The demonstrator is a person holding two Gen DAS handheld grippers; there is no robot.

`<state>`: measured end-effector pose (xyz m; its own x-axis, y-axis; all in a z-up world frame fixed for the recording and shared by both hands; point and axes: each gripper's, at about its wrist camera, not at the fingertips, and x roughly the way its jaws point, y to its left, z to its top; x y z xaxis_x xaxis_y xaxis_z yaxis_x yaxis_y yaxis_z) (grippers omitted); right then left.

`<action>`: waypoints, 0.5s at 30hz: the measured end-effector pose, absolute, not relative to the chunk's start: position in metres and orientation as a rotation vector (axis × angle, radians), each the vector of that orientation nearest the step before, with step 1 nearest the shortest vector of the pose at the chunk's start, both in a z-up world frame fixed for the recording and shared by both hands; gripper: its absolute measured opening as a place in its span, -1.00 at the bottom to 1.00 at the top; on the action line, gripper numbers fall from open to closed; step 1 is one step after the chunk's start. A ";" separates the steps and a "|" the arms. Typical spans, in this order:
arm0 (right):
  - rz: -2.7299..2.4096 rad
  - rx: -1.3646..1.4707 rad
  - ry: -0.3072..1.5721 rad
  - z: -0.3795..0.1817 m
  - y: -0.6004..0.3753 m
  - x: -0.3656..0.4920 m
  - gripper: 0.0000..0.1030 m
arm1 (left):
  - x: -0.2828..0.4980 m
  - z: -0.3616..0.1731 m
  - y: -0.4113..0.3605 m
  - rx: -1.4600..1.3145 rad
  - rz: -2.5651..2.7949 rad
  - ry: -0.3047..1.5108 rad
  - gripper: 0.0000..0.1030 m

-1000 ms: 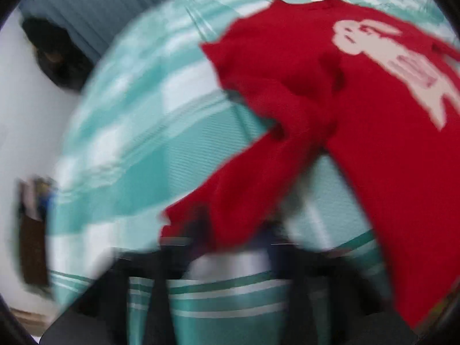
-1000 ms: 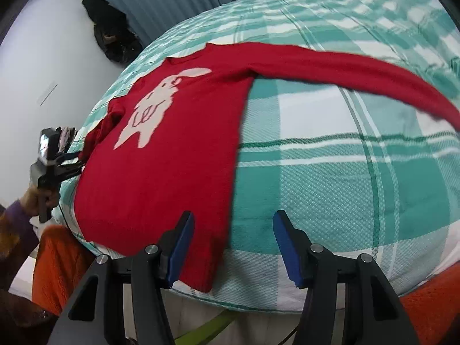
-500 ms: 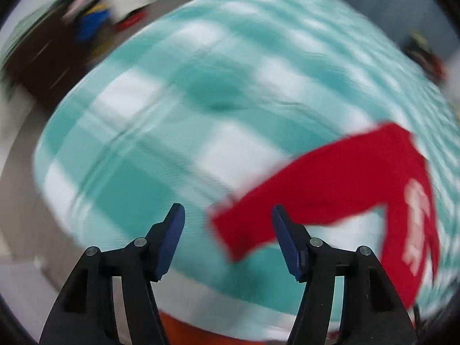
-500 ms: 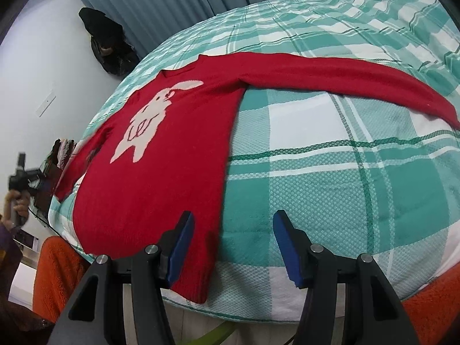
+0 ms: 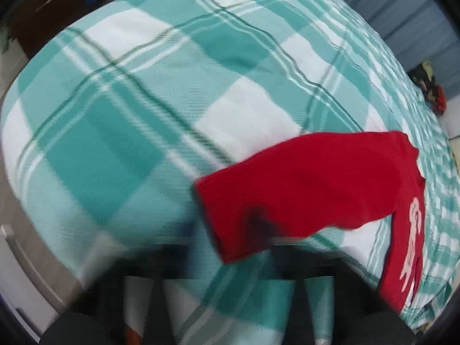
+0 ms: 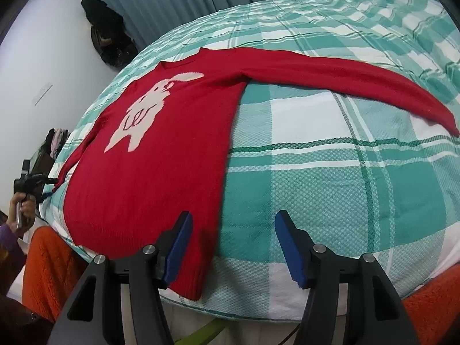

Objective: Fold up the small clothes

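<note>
Red sweater laid flat, front up, on the bed with the teal-and-white checked cover. White rabbit motif on the chest. In the right wrist view, long axis of the body from hem at 7 o'clock to neckline at 12 o'clock; neckline pointed toward the grey curtain. One sleeve stretched straight out toward 3 o'clock, cuff near the right edge of the frame. Other sleeve run down toward 9 o'clock, ending at the bed's edge.

Right tongs wide open, nothing held, poised over the hem corner; one blue pad above the red knit, the other above the checked cover. Contact with the fabric not determinable.

Left wrist view heavily blurred. Sleeve seen lying from cuff at 7 o'clock up toward the shoulder at 2 o'clock, cuff end just ahead of the left tongs. Opening of the left tongs, and any hold on the cuff, not determinable from the blur.

Dark bag against the wall at 10 o'clock. Orange blanket at the bed's near side.
</note>
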<state>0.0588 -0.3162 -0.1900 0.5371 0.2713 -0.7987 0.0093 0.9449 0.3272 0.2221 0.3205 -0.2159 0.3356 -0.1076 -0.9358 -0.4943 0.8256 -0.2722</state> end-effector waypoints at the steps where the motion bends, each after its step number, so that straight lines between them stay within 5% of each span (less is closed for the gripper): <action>1: 0.158 0.307 0.991 -0.189 -0.316 0.058 0.16 | 0.226 -0.211 0.316 -0.540 0.301 1.214 -0.89; 9: 0.122 0.332 0.973 -0.187 -0.328 0.059 0.16 | 0.247 -0.206 0.346 -0.346 0.589 1.235 -0.89; 15: 0.140 0.305 1.002 -0.167 -0.337 0.075 0.22 | 0.247 -0.169 0.324 -0.150 0.625 1.227 -0.34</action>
